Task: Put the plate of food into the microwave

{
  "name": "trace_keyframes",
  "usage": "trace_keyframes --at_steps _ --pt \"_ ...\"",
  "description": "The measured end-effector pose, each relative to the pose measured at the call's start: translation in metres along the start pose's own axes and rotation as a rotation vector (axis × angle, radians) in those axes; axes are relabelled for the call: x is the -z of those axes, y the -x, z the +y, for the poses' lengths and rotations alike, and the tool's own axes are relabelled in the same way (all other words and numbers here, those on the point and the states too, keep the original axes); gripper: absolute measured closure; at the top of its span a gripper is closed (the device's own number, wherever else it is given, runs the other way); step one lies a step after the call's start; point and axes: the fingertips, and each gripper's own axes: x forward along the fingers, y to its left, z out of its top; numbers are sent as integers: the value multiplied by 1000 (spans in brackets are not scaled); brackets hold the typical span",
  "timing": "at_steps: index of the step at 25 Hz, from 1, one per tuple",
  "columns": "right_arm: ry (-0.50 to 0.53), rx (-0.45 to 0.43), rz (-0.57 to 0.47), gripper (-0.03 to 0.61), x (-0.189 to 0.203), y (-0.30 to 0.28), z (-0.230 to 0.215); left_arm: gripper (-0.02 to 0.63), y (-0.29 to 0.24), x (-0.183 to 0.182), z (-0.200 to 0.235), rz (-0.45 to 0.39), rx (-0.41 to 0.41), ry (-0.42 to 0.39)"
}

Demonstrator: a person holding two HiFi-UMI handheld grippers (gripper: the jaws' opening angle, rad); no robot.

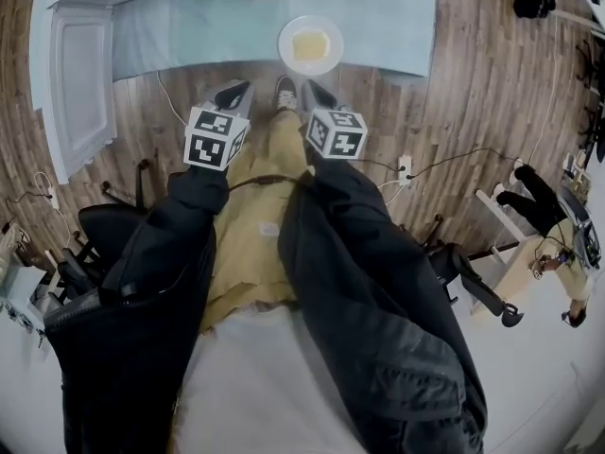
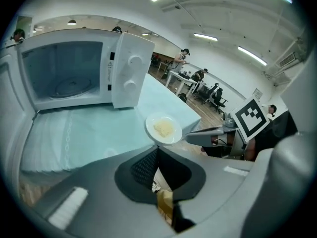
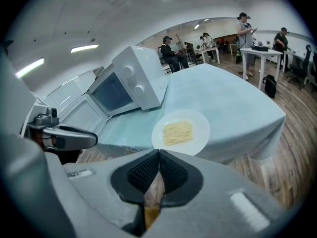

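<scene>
Head view: plate (image 1: 290,32) holds perhaps noodles (image 1: 309,45).

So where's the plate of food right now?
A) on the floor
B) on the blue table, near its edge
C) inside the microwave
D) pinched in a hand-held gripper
B: the plate sits on the table by its near edge, outside the open microwave.
</scene>
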Motion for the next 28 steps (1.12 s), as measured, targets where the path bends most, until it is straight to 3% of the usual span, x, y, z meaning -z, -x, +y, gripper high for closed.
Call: trace_keyframes --at_steps 7,12,15,22,25,28 --pt "-173 73 -27 518 8 -10 -48 614 -18 1 -14 31 11 -20" --pt "-406 55 -41 462 15 -23 -67 614 -21 3 -13 48 6 -20" --pt "-511 14 -39 453 19 -31 -72 614 -23 5 -15 55 5 -19" --pt "-628 -79 -42 454 16 -42 -66 614 -20 11 -10 65 -13 1" --pt "-765 -170 -60 470 15 -47 -62 614 -18 12 -9 62 -18 9" --pt "-914 -253 -98 528 15 -48 -61 614 -16 13 -7 60 -24 17"
